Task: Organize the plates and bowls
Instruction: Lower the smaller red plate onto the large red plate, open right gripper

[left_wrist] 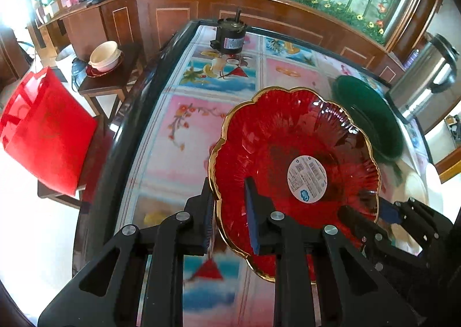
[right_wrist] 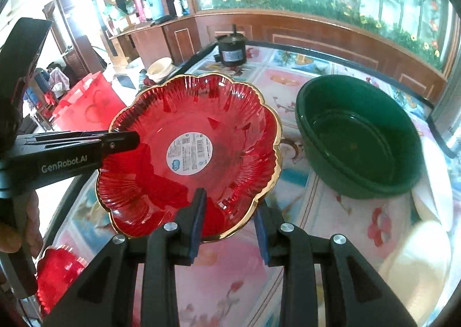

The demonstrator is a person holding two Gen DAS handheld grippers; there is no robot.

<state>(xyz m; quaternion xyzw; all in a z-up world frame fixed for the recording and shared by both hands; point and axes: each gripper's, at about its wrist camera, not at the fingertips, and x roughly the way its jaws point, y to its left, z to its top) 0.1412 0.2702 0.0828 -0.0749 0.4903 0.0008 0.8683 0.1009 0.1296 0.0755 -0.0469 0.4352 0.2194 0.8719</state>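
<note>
A red glass plate [left_wrist: 288,148] with a scalloped gold rim and a round white sticker hangs tilted above the patterned table [left_wrist: 190,136]. My left gripper [left_wrist: 229,187] is shut on its near-left rim, one finger inside and one outside. My right gripper [right_wrist: 230,204] is shut on the near rim of the same red plate [right_wrist: 201,113]. In the right wrist view, the left gripper [right_wrist: 125,139] pinches the plate's left edge. A dark green bowl [right_wrist: 360,139] sits on the table to the right, empty.
A smaller red dish [right_wrist: 57,275] lies at the lower left and pale white dishes [right_wrist: 417,257] at the right. A black motor [left_wrist: 230,36] stands at the table's far end. A cream bowl [left_wrist: 105,56] sits on a side table, beside a red bag [left_wrist: 46,128]. A steel kettle [left_wrist: 426,76] stands far right.
</note>
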